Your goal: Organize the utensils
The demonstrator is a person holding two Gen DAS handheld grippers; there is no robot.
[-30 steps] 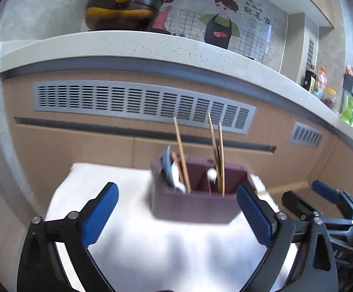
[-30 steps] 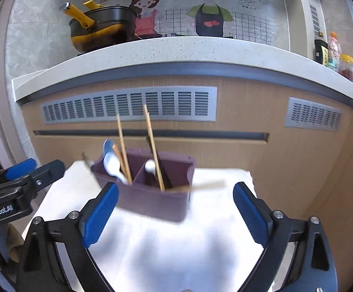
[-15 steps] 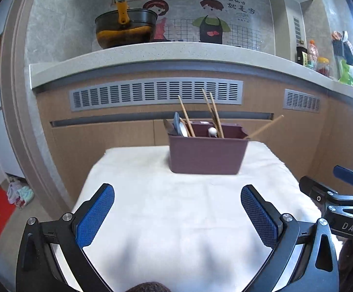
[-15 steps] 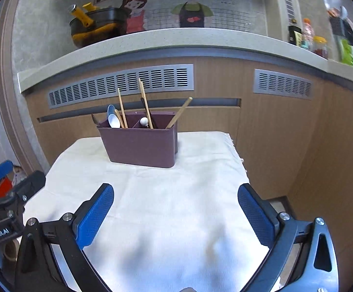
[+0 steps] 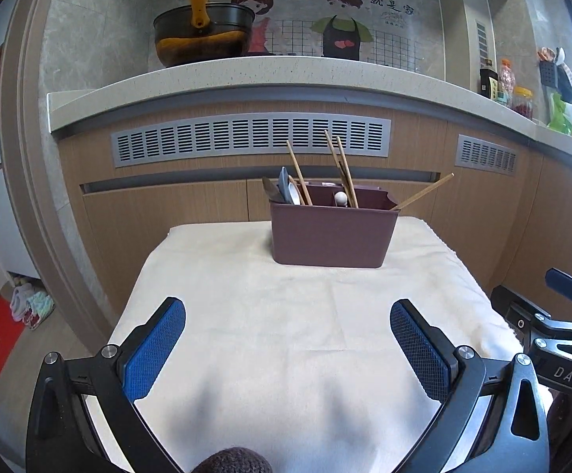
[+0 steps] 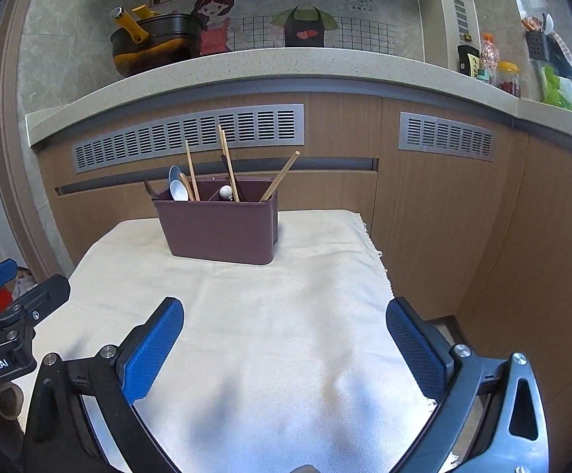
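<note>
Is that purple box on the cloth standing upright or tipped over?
Upright. The purple box sits flat on the cloth, its open top facing up, with chopsticks and spoons sticking out.

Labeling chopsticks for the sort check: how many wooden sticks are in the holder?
4. One in the left compartment beside the spoons, two together near the divider, one leaning out the right end. Shorter ones may be hidden inside the holder.

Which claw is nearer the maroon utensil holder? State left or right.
Too close to call: both open claws hang back over the cloth. The left claw faces the utensil holder slightly right of centre; the right claw sees it left of centre.
</note>
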